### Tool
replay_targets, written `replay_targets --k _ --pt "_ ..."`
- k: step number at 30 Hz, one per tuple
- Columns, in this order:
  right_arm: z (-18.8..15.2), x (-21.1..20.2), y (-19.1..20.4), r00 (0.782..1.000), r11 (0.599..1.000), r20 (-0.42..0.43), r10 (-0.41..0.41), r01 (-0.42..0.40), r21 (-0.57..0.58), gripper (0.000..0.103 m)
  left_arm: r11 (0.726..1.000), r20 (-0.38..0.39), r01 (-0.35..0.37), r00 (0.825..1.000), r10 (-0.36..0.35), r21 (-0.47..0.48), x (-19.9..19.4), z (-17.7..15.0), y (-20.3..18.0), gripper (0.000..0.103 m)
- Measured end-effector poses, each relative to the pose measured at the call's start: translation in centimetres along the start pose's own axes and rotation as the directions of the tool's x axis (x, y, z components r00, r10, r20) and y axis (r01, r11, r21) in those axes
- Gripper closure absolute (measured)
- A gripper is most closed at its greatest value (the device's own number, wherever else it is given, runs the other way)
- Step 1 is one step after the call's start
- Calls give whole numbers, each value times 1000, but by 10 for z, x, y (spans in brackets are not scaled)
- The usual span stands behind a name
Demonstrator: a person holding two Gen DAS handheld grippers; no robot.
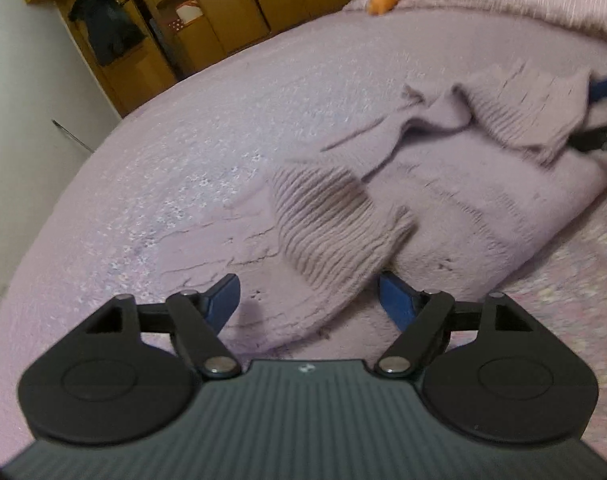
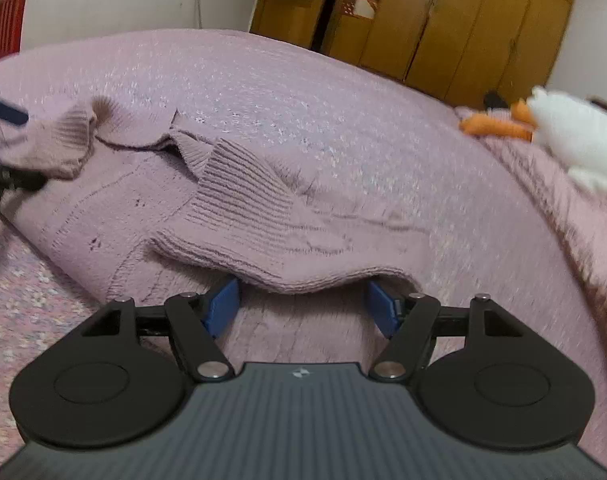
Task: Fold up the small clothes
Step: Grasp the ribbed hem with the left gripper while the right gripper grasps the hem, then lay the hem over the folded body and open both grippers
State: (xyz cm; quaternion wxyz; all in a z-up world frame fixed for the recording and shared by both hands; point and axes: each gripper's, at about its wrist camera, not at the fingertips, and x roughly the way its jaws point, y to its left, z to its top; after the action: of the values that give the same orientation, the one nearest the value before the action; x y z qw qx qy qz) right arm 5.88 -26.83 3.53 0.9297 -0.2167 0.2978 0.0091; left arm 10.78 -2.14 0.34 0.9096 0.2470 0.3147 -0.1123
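where the left gripper [image 1: 308,298] sits low over the bed, its two blue fingers [image 1: 223,300] stand wide apart, and the ribbed cuff [image 1: 331,228] of a mauve knitted sweater [image 1: 463,208] lies in the gap between them, not pinched. the right-hand finger is partly tucked under the edge of the knit; the left-hand one is over bare bedspread [image 1: 163,184]. from this view the sweater's long axis runs from the near cuff up and to the right, toward a second ribbed sleeve end [image 1: 535,108] folded over the body.

the right gripper [image 2: 303,306] is likewise spread wide and held low and roughly level, both blue fingers [image 2: 223,308] slipped under a lifted ribbed hem edge [image 2: 303,280] of the sweater [image 2: 103,208], which drapes over their tips. whether the fingers press on the cloth from below cannot be told. in the right wrist view the garment stretches away to the left, with a ribbed sleeve [image 2: 243,184] folded across it, and the other gripper shows at the far left edge beside a cuff [image 2: 59,140], blurred.

the sweater lies on the pink floral bedspread [image 2: 303,92], near the middle of the bed. farther off, a white and orange plush toy [image 2: 563,128] rests by the bed's edge, and brown wooden wardrobes [image 2: 463,20] stand against the wall beyond.
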Motion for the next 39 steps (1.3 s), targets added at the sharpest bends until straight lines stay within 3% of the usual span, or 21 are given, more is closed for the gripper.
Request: replay_targets --k 2,3,4,5,6,7,9,12,14,16,18,20,22,26,27,29,32,34,39 --pt "4 4 3 1000 999 -9 14 -14 -35 30 1000 25 -5 1000 5 13 0 1 0 27" --pt "7 8 1 998 998 -35 45 -46 -32 41 1000 39 -15 999 14 19 -1 1 1 33" --pt "10 12 -3 993 995 -60 99 -99 3 59 1000 53 -12 999 10 25 -2 2 3 62" --pt "12 16 -9 987 988 -69 148 -144 55 67 1000 45 14 999 -15 25 -1 3 4 86" --pt "15 18 -15 982 980 -68 175 -167 104 75 998 20 55 998 -55 1 1 7 9 92" --pt "18 21 -20 981 976 -58 185 -176 130 83 997 19 76 997 -75 -27 2 9 14 92" --pt "24 26 -27 985 976 -41 169 -161 148 89 998 42 58 997 -57 -23 1 15 21 92" --pt "33 38 -43 995 970 -16 100 -94 225 90 998 54 4 999 -1 -67 6 27 38 92" --pt "38 49 -62 999 936 -18 40 -31 352 89 994 61 -60 996 66 -96 12 36 50 91" --pt "37 61 -82 999 868 -37 15 5 496 88 985 53 -119 991 126 -122 23 44 62 90" --pt "30 71 -104 998 768 -60 34 12 640 86 978 22 -143 989 148 -153 38 48 74 88" --pt "21 77 -123 995 661 -57 80 -10 751 82 969 -22 -166 986 165 -183 52 48 84 87" --pt "14 76 -132 993 599 -32 111 -41 800 78 961 -62 -180 983 171 -212 63 47 91 86" --pt "6 64 -135 993 608 -12 114 -60 792 65 947 -110 -205 977 183 -245 65 36 103 81" --pt "4 59 -136 993 608 -6 119 -69 791 58 946 -114 -202 977 178 -254 64 33 104 74" --pt "0 49 -136 992 612 8 123 -82 786 56 945 -116 -194 979 169 -265 58 28 107 66" --pt "-8 34 -134 994 647 -7 112 -67 760 54 949 -111 -168 984 142 -267 49 24 109 60" --pt "-17 24 -133 994 669 -26 110 -55 741 41 950 -115 -160 984 134 -268 40 20 109 53" --pt "-39 13 -127 988 684 -51 143 -61 727 39 942 -134 -188 979 155 -280 26 11 116 52"
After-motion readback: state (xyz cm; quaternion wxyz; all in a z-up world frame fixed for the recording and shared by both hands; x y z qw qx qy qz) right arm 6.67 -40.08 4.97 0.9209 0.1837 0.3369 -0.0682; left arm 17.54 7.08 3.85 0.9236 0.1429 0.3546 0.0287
